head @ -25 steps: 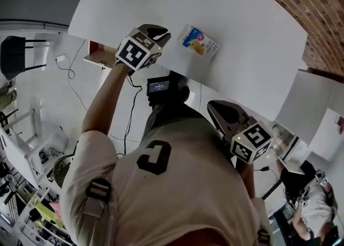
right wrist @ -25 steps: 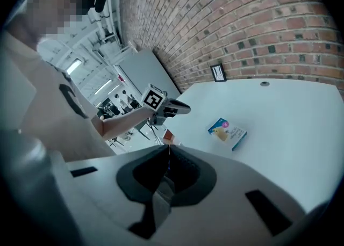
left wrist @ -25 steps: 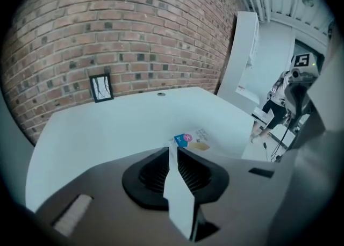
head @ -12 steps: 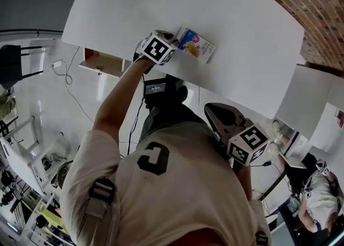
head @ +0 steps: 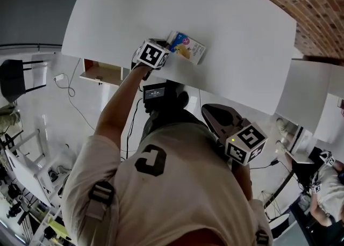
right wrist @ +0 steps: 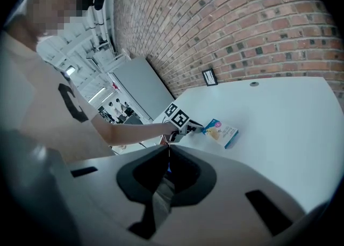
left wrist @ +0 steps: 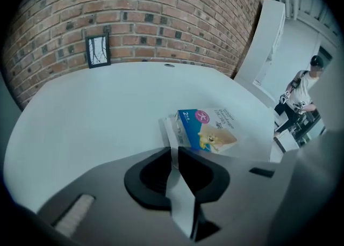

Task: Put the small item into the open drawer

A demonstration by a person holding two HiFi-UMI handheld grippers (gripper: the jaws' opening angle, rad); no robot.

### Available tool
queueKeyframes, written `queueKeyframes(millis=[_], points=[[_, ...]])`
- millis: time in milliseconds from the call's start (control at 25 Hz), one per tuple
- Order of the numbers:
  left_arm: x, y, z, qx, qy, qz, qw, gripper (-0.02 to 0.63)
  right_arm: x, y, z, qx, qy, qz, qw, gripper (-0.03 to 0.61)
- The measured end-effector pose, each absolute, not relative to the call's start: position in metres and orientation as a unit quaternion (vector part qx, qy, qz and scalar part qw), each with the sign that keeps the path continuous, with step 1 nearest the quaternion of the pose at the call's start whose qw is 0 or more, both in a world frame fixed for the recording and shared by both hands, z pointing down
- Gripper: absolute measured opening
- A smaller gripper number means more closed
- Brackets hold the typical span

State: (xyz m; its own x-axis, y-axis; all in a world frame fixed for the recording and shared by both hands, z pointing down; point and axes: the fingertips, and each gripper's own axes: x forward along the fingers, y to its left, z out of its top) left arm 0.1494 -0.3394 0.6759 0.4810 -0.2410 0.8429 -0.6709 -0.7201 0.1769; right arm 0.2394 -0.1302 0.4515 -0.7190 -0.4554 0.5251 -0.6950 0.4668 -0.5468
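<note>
Currently, the left gripper [head: 165, 47] is at the near left part of the tabletop [head: 242, 51], a smooth, white, matt slab with a rounded outline. Its fingers are drawn in to a thin slit. They are closed on the white end edge of the carton [left wrist: 207, 132]. The carton is a small flat cardboard box with a blue panel, a pink round mark and a yellow picture on its upper face. It lies flat on the tabletop, just right of the gripper's marker cube and well apart from the far edge.

The drawer [head: 99, 73] hangs open below the near left edge of the tabletop, left of the person's outstretched arm. It is a shallow rectangular tray with a brownish, wood-toned inside and a pale front. The carton is not in it.

The right gripper [right wrist: 169, 151] is held off the tabletop on the near right side, close to the person's body. Its fingers are together with nothing between them.

A small round hole [left wrist: 169, 65] sits in the tabletop towards the far edge. Behind it stands a rough brick wall [left wrist: 161, 14] with pale mortar lines, which carries a small dark-framed rectangular plate [left wrist: 98, 50].
</note>
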Motion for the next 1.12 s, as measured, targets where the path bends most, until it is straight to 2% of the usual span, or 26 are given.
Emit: queueKeyframes(millis=[400, 1120], points=[[0.153, -0.341, 0.646, 0.814, -0.310, 0.372, 0.321, 0.006, 0.249, -0.126, 0.433, 0.338, -0.861, 0.358, 0.130, 0.004], [0.124, -0.274, 0.557, 0.826, -0.368, 0.285, 0.319, 0.006, 0.237, -0.086, 0.417, 0.294, -0.896, 0.320, 0.088, 0.003]])
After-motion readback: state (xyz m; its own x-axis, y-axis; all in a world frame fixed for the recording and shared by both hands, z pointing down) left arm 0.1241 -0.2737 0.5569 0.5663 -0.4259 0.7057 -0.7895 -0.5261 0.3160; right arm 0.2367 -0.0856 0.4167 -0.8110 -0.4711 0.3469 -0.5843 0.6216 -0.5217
